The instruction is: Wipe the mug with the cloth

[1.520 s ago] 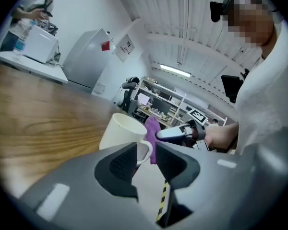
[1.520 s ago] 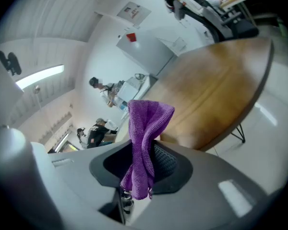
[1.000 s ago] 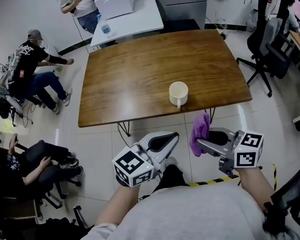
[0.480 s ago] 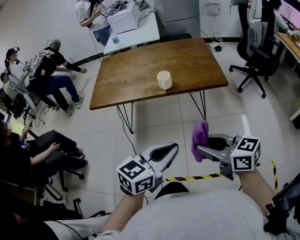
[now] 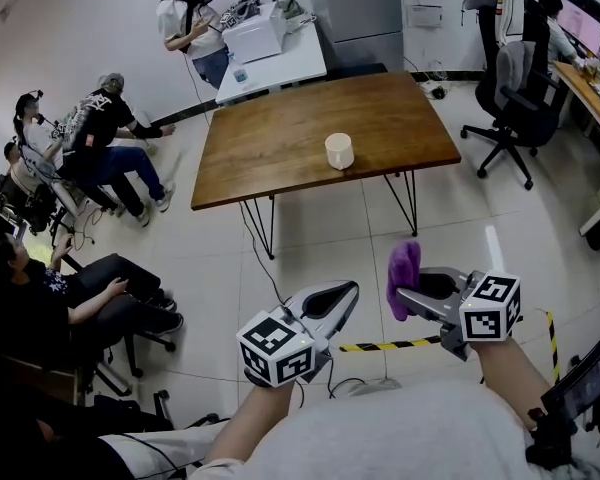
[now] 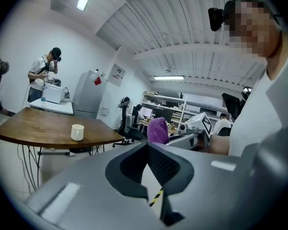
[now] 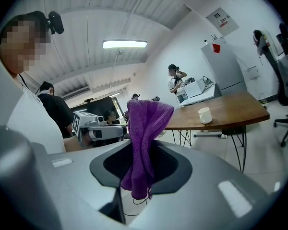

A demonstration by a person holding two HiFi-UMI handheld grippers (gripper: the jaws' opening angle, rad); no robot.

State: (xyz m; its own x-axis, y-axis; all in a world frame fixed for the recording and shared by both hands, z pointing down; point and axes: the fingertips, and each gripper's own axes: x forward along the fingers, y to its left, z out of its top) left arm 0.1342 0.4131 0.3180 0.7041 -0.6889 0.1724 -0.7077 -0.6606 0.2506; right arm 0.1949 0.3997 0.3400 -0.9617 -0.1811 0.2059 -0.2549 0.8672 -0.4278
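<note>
A cream mug point(image 5: 339, 151) stands upright near the front edge of a brown wooden table point(image 5: 280, 138), far ahead of both grippers; it also shows small as the mug point(image 6: 77, 132) and the mug point(image 7: 204, 115). My right gripper point(image 5: 408, 294) is shut on a purple cloth point(image 5: 403, 276), which sticks up from the jaws as the cloth point(image 7: 144, 143). My left gripper point(image 5: 346, 296) is shut with nothing between its jaws. Both grippers hang over the tiled floor, well short of the table.
Several people sit or stand at the left and behind the table point(image 5: 100, 133). A white desk point(image 5: 275, 53) with equipment stands behind it. An office chair point(image 5: 515, 88) is at the right. Yellow-black tape point(image 5: 390, 346) runs across the floor near the grippers.
The view has pulled back from the table, so the mug and table now look smaller and farther away. Both grippers keep their pose, the cloth still held in the right one.
</note>
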